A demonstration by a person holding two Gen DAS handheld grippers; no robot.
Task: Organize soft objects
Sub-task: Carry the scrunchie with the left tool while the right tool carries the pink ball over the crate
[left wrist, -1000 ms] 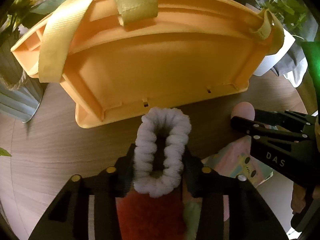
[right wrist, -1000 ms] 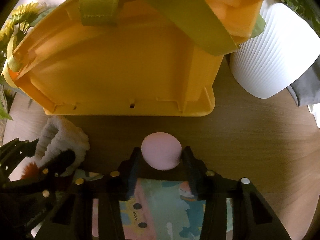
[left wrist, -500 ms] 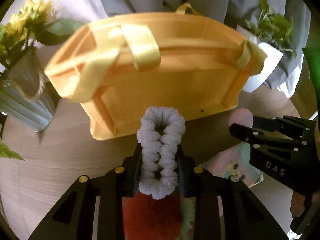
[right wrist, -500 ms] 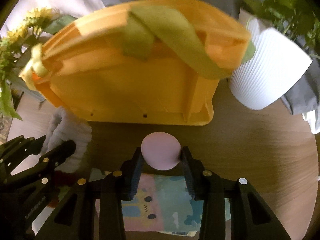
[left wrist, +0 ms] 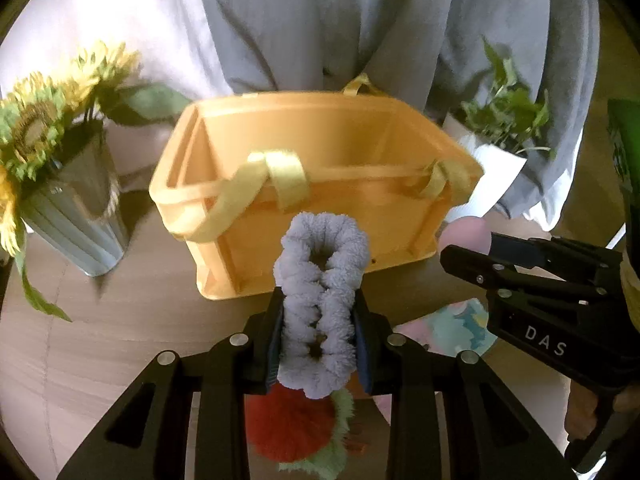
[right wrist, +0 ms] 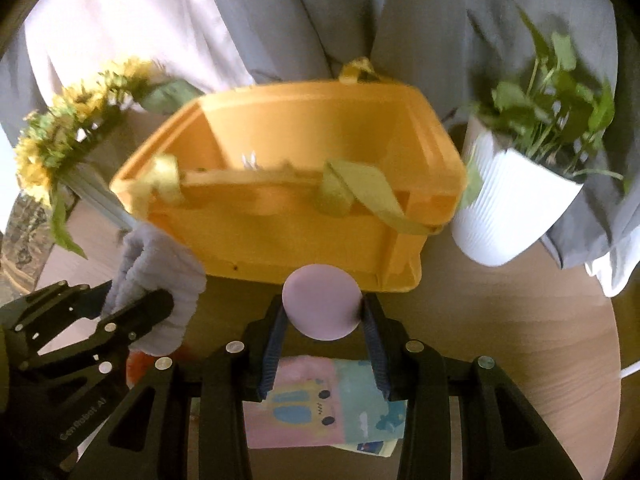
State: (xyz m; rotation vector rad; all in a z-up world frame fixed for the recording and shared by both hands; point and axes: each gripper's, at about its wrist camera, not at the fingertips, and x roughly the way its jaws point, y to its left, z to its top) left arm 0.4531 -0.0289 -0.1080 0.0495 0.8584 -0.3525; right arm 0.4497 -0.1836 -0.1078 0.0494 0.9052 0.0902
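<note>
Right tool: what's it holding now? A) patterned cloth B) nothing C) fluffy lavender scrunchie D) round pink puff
D: in the right wrist view, the right tool has its pads pressed on either side of the round pink puff, held up in front of the orange basket.

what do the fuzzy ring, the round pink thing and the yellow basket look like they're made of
Fuzzy ring: pale lilac chenille or plush, going by its puffy, matte, ribbed pile; pinched in the left gripper.
Round pink thing: smooth matte disc, probably foam or sponge, in the right gripper.
Yellow basket: moulded rigid plastic, with ribs and a slight sheen; handles look like woven fabric webbing.
</note>
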